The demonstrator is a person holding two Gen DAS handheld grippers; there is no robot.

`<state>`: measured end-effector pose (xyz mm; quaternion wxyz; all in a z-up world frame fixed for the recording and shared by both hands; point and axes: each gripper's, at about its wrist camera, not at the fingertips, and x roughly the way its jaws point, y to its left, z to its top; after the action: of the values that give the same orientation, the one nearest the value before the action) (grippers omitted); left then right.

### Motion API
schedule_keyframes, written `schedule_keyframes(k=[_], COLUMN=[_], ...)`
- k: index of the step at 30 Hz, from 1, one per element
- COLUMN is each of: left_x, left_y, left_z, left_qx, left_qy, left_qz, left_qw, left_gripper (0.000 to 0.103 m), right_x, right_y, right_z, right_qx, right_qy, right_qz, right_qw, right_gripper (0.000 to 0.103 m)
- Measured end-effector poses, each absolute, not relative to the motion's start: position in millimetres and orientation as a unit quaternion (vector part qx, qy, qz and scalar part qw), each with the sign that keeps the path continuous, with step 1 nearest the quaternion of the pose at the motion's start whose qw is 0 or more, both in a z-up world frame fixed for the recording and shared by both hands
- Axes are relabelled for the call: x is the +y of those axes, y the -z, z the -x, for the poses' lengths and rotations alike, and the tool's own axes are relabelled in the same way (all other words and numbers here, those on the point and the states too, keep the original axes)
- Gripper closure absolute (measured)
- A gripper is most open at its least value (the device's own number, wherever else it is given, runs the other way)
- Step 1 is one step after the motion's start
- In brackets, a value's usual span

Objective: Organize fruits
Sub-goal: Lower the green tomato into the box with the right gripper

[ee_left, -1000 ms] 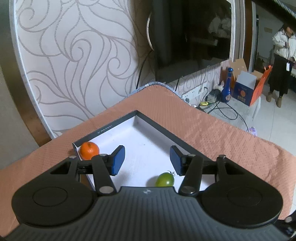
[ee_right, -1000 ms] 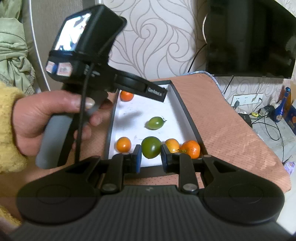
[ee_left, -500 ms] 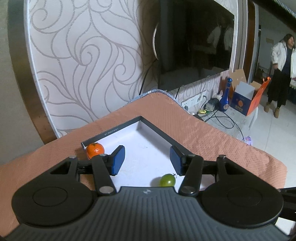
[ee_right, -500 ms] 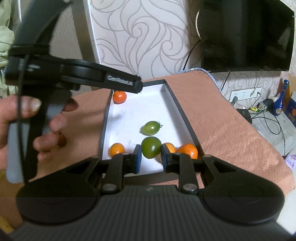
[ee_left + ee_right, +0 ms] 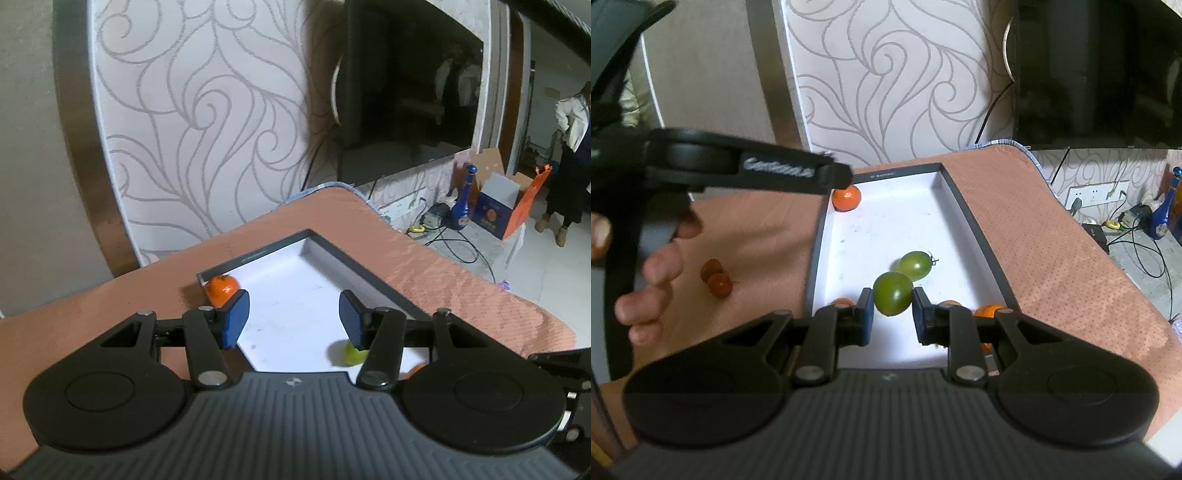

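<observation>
Left view: the left gripper (image 5: 293, 317) hangs spread and empty over the tray (image 5: 373, 277), an orange (image 5: 221, 288) at its ten o'clock.

Right view: the right gripper (image 5: 893, 314) clamps a green tomato (image 5: 892, 298) above the tray's near end; set it beside the other green tomato (image 5: 915, 265) at one o'clock, releasing low to prevent rolling.

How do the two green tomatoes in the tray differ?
The rounder dark green tomato sits clamped in the right tool; the lighter oval green tomato lies free on the white tray floor, farther back. Only the lighter one shows a stem. Both are smooth, glossy and unripe green.
</observation>
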<state>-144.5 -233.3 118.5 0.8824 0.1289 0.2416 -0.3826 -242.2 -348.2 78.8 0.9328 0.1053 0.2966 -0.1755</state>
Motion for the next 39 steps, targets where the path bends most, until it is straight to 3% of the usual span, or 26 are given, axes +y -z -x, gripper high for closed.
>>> schedule_keyframes(k=[39], left_x=[-156.3], left_y=[-103.5], left_z=[150.1], left_qx=[0.261], left_qy=[0.331], left_qz=[-0.102], left_qw=[0.901], left_gripper=[0.043], right_x=[-356.2], right_y=[-65.5], right_z=[224.3], right_qx=[0.310], right_qy=[0.202], right_qz=[-0.123], right_qw=[0.921], right_gripper=[0.078])
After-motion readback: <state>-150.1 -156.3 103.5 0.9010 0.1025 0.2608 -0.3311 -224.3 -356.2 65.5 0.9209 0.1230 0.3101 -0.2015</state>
